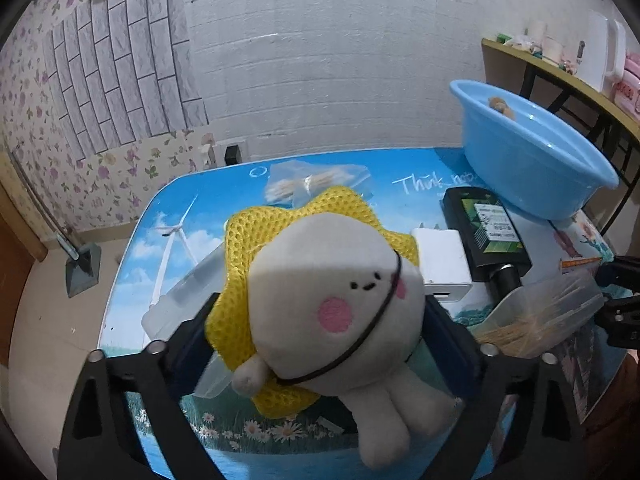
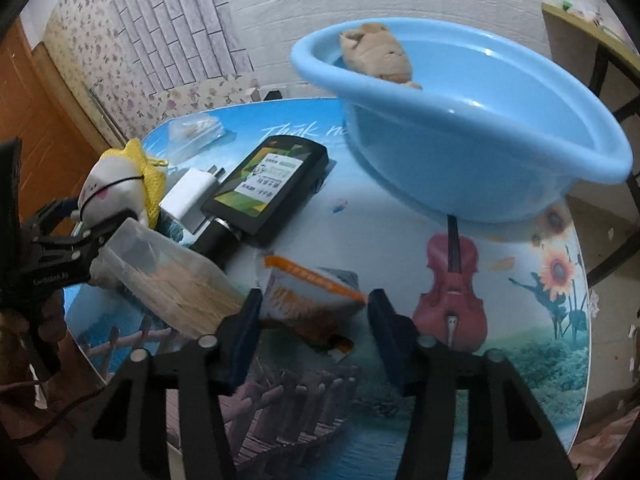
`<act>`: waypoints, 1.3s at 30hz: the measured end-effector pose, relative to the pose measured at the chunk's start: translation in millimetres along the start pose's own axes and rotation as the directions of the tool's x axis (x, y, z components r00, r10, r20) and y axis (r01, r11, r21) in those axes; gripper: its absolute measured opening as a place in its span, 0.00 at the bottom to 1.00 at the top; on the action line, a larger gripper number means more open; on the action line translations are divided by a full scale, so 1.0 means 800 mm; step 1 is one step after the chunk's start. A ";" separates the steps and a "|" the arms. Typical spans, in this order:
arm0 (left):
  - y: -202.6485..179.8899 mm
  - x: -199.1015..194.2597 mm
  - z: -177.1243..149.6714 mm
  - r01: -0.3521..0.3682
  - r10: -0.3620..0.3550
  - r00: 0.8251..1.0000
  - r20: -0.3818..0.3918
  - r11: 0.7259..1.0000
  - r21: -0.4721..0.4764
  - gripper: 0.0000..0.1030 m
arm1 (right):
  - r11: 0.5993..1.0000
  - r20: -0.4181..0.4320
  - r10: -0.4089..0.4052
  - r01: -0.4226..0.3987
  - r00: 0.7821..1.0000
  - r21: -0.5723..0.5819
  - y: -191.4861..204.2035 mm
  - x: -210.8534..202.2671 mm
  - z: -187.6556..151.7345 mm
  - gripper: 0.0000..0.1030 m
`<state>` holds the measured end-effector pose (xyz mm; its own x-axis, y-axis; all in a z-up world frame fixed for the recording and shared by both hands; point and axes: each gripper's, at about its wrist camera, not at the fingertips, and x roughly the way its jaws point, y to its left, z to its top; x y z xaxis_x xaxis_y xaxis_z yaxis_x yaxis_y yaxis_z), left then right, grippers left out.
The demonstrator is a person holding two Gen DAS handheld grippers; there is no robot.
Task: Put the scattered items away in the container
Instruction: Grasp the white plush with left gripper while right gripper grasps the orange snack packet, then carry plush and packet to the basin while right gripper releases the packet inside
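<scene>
Lying between the left tongs [image 1: 320,320], the plush [image 1: 336,304] is pinched above the tabletop [image 1: 192,216], long axis toward the camera; the basin [image 1: 532,152] sits far right of it. Right tongs [image 2: 312,312] straddle a packet [image 2: 312,300], unclosed.

Ahead of the right gripper [image 2: 314,320], bare tabletop [image 2: 400,232] runs to the blue basin [image 2: 480,140]. To its left the toothpick box [image 2: 168,276], black device [image 2: 268,184] and white charger [image 2: 192,192] crowd together. The left gripper [image 1: 320,320] has a plush toy [image 1: 336,292] filling its gap; a clear bag [image 1: 312,184] lies beyond, and the basin stands far right.
</scene>
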<state>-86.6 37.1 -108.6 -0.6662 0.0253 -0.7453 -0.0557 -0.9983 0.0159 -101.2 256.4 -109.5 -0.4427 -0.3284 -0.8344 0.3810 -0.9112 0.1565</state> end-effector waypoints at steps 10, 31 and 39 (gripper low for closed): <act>0.004 -0.021 0.003 0.050 -0.049 0.998 0.029 0.998 -0.035 0.76 | 0.999 0.041 0.017 -0.019 0.999 0.046 -0.013 -0.015 -0.002 0.37; -0.028 -0.073 0.066 0.058 -0.058 0.991 0.119 0.998 0.006 0.77 | 0.993 0.237 0.098 -0.111 0.966 0.044 -0.028 -0.103 0.035 0.37; -0.077 -0.059 0.106 0.094 -0.104 0.986 0.127 0.992 0.078 0.77 | 0.990 0.292 0.053 -0.088 0.955 0.106 -0.077 -0.118 0.053 0.37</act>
<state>-114.6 102.0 -17.8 -0.7461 0.1350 -0.6520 -0.1761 -0.9844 -0.0022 -117.1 332.8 -17.8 -0.6391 -0.4349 -0.6344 0.3302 -0.9001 0.2843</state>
